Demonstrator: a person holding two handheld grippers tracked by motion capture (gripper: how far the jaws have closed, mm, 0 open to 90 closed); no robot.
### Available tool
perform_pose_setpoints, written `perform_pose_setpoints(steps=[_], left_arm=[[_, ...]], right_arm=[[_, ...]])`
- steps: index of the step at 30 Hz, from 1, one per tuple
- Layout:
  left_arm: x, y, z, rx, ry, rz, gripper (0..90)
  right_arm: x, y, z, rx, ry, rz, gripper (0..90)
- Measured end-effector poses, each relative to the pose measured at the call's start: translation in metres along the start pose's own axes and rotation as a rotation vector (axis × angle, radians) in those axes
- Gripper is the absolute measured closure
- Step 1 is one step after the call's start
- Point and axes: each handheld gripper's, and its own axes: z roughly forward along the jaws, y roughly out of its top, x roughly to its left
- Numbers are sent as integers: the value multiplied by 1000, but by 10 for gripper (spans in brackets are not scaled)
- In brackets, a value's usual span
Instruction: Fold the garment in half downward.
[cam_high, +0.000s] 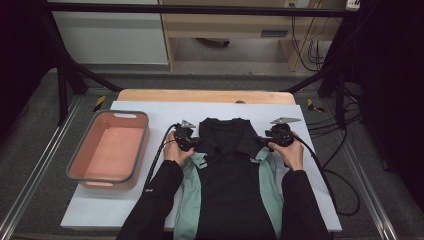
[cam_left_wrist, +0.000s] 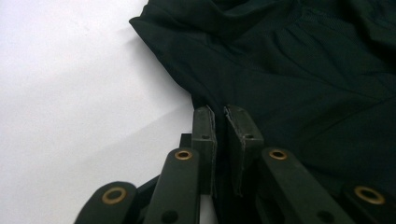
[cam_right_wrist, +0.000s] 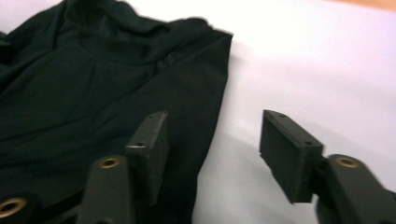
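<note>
A black shirt (cam_high: 227, 165) with pale green side panels (cam_high: 189, 192) lies flat on the white sheet (cam_high: 312, 170), collar pointing away from me. My left gripper (cam_high: 193, 143) sits at the shirt's left shoulder edge. In the left gripper view its jaws (cam_left_wrist: 219, 119) stand almost together, with the dark fabric (cam_left_wrist: 303, 70) pinched between the pads. My right gripper (cam_high: 262, 142) is at the right shoulder edge. In the right gripper view it (cam_right_wrist: 212, 137) is open: one jaw rests over the black cloth (cam_right_wrist: 93, 84), the other over bare white sheet, and the shirt's edge runs between them.
A pink bin with a grey rim (cam_high: 82, 162) stands on the left of the sheet. A strip of the wooden table (cam_high: 205, 96) shows at the far edge. Black cables (cam_high: 330, 185) trail from both grippers, and dark frame posts stand at both sides.
</note>
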Motion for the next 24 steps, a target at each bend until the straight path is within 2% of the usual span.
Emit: perform_pose_setpoints(steps=[3, 12, 16, 20, 24], left_arm=[[0, 0, 0, 0, -1, 0, 813], [0, 0, 0, 0, -1, -3, 813], [0, 0, 0, 0, -1, -3, 813], [1, 0, 0, 0, -4, -2, 813], [1, 0, 0, 2, -8, -11, 813]], right_arm=[[0, -1, 3, 24, 10, 14, 498], [1, -3, 8, 53, 31, -7, 583], [3, -5, 10, 62, 47, -9, 615], [4, -5, 10, 71, 54, 10, 650], [6, -5, 10, 75, 60, 1, 706]])
